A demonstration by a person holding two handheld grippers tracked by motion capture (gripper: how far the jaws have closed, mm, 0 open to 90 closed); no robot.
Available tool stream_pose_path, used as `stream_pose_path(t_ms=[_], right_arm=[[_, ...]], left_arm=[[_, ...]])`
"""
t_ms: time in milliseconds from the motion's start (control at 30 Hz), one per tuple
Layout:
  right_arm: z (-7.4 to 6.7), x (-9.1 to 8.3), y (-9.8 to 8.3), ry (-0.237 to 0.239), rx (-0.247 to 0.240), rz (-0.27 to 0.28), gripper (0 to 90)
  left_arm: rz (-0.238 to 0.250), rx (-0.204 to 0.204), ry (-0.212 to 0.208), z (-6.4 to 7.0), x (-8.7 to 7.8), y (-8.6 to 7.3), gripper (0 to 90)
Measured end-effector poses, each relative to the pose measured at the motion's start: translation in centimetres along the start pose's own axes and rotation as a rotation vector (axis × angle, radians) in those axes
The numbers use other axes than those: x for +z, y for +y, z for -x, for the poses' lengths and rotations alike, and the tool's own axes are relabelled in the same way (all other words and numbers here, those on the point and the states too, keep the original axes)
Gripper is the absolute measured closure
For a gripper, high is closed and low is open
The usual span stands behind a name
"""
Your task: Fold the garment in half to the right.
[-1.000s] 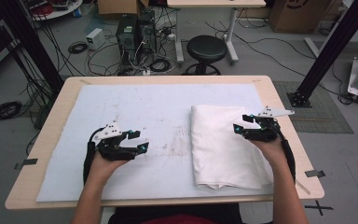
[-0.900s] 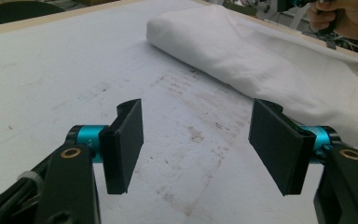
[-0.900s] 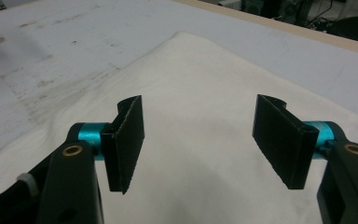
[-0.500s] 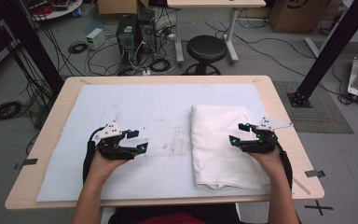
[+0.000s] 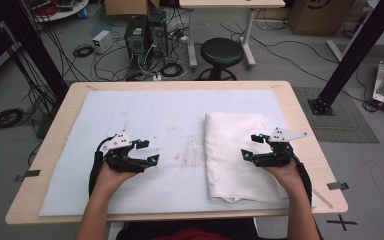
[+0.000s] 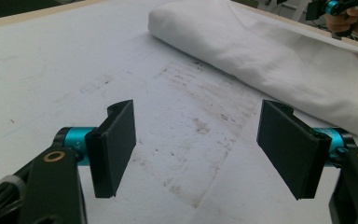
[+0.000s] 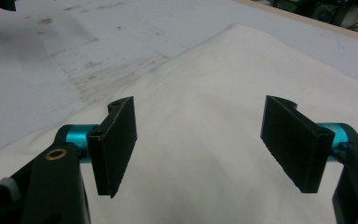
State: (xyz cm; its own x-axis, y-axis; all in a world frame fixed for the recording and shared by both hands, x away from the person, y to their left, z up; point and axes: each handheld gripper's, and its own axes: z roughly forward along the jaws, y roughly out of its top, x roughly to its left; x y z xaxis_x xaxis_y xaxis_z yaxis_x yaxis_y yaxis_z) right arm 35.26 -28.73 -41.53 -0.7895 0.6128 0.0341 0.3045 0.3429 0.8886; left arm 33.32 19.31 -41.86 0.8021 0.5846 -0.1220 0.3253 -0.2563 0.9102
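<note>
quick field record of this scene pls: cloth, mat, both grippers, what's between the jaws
cloth: white folded cloth, lying flat on the right half of the mat
mat: white mat covering the tabletop, with brown smudges near its middle
left gripper: left gripper over bare mat, jaws have just been opening, nothing between them
right gripper: right gripper above the cloth, jaws have just been opening, nothing gripped
table: wooden table
</note>
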Motion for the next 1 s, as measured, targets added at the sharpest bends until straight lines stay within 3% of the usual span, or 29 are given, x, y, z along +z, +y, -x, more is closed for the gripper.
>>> stream_pose_path(t_ms=[1000], right_arm=[[-0.03, 0.49, -0.14, 0.001, 0.004, -0.028, 27.4]], left_arm=[[-0.003, -0.012, 0.007, -0.04, -0.05, -0.23, 27.9]])
